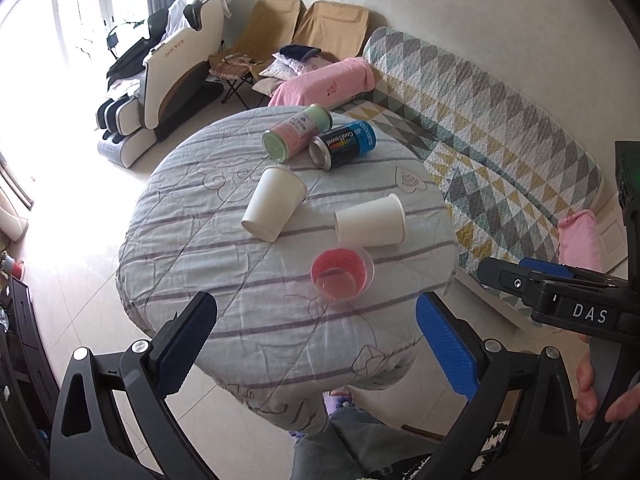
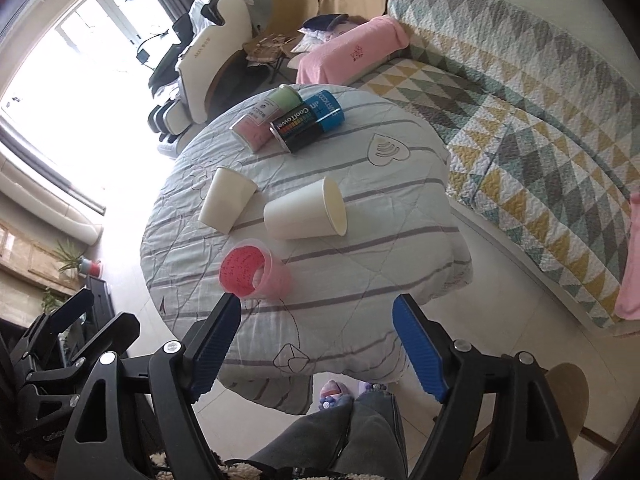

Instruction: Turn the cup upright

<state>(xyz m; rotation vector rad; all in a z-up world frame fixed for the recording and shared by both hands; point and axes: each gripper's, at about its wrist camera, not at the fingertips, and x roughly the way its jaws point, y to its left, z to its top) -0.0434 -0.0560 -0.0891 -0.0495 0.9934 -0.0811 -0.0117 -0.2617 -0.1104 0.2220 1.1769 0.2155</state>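
We log the pink plastic cup [image 2: 254,270] on its side, just ahead-left of our right gripper [image 2: 318,334], mouth toward us. Both it and the left gripper [image 1: 316,338] gape empty; the right seems nearer.

The bench [image 1: 192,264] legs are hidden under its draped striped cover. The small print on the green-and-pink canister [image 2: 264,118] is too tiny to read. The right tool [image 1: 516,276] is cut off by the left view's edge.

White paper cups [image 1: 274,203], pink translucent cup [image 1: 342,275], pale blue purple-striped tablecloth [image 1: 200,248], blue-padded fingers [image 1: 448,350]
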